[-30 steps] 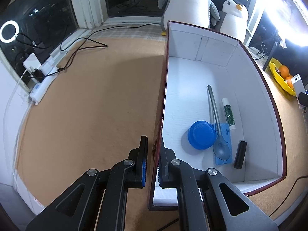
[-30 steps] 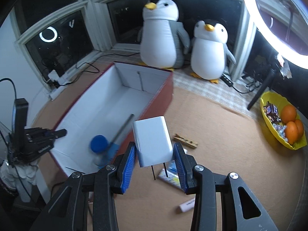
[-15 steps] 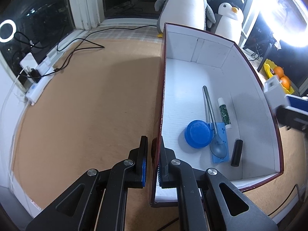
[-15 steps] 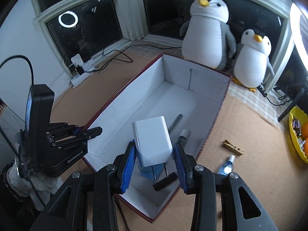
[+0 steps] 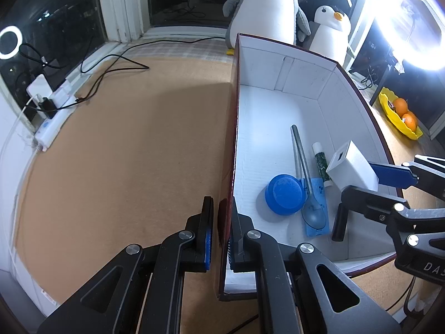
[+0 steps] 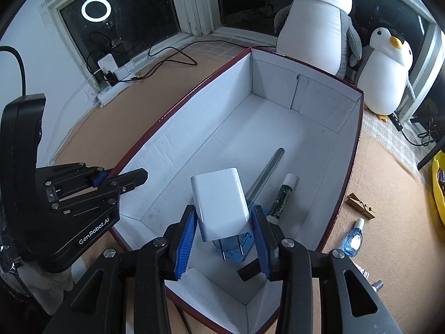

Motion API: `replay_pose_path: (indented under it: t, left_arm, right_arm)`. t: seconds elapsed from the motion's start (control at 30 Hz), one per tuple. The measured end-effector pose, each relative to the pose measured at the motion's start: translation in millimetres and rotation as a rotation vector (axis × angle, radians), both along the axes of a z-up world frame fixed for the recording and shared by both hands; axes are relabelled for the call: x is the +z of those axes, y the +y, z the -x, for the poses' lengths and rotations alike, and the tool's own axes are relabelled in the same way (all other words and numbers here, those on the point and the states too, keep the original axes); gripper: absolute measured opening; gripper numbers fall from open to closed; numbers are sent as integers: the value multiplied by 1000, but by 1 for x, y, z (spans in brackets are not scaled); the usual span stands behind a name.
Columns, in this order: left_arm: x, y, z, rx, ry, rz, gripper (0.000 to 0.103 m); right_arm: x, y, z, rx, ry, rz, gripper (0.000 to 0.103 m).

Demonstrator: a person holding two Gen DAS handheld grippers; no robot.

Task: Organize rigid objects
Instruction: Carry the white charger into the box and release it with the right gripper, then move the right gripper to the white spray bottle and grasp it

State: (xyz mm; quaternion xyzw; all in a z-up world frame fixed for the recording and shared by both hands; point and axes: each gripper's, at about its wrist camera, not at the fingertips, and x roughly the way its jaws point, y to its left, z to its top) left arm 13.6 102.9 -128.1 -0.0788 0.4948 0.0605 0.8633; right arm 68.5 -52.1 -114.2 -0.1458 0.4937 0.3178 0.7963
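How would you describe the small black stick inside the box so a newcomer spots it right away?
Start at the big white-lined box with dark red rims on the brown tabletop. On its floor, near the end closest to the cameras, lies a cluster: a blue cap, a spoon, a green tube. The black stick lies at the cluster's right edge, the only all-black piece.

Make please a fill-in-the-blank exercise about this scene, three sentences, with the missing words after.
1. The right gripper holds a white ____ over the box.
2. The left gripper is shut on the box's ____.
3. Inside the box, the spoon lies beside a round ____ lid.

Missing words: charger; wall; blue
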Motion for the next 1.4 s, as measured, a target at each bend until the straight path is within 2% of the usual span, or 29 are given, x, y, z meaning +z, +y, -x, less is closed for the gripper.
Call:
replay_pose_path:
  t: [0.17,0.23,0.47,0.67,0.87,1.13,1.4]
  left_arm:
    - [0,-1,0,0,1,-1,7]
    - [-1,-1,0,1,1,-3,7]
    - [-1,-1,0,2,4,-4,7]
    - [-1,-2,0,1,8,-8,7]
    - [-2,-2,-1,-2,15,-16,7]
    - [-1,-6,-4,-7,21,-29,7]
    - [-1,-9,-7,-16,33,-46,7]
  right_arm:
    - [3,3,2,11,-15,-3,38]
    - [4,2,2,5,-15,-5,41]
    - [13,-12,3,-21,-20,-38,41]
    - [32,-49,3,-97,-29,-106,41]
    - [41,-109,-3,-237,-36,-132,41]
    - [10,-196,-13,-463,34,-83,41]
    - [-28,-238,-22,-588,155,-84,41]
